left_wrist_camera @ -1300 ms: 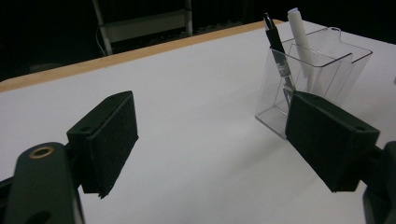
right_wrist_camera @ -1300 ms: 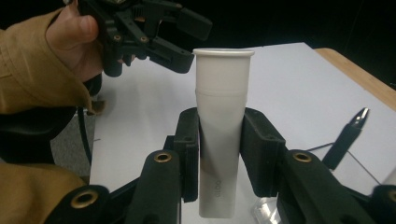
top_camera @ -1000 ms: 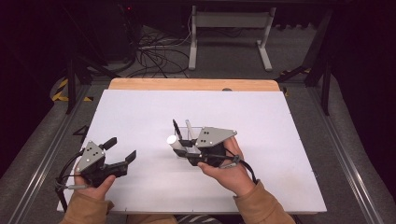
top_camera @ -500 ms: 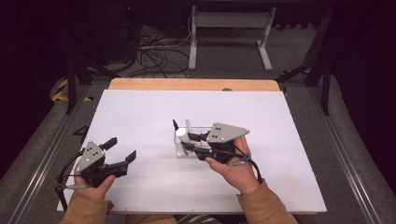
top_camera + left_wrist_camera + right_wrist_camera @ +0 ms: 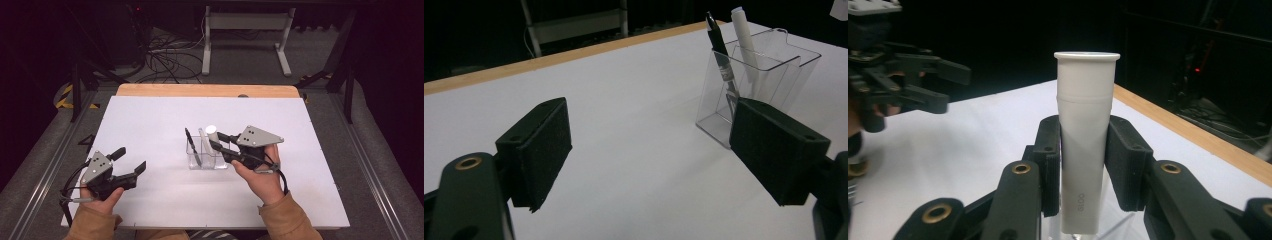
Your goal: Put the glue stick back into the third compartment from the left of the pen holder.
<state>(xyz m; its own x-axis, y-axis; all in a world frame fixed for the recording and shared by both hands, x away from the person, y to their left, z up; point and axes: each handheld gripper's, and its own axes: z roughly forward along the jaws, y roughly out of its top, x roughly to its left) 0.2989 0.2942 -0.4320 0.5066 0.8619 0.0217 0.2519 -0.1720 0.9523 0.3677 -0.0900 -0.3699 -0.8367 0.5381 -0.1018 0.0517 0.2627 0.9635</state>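
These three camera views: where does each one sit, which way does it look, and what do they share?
High view: above the person's side, looking forward and down on the white table; forearms, hands, left gripper, right gripper.
Left gripper view: rides that gripper, looking between its open jaws at the clear holder with black pen.
Right gripper view: looks along jaws clamping the white tube; left gripper beyond.
Shared: the holder and pen appear in the high and left gripper views.

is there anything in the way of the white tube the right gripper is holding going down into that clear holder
Nothing visible blocks it. The right gripper clamps the white tube upright over the clear holder. The black pen and a white marker stand to one side.
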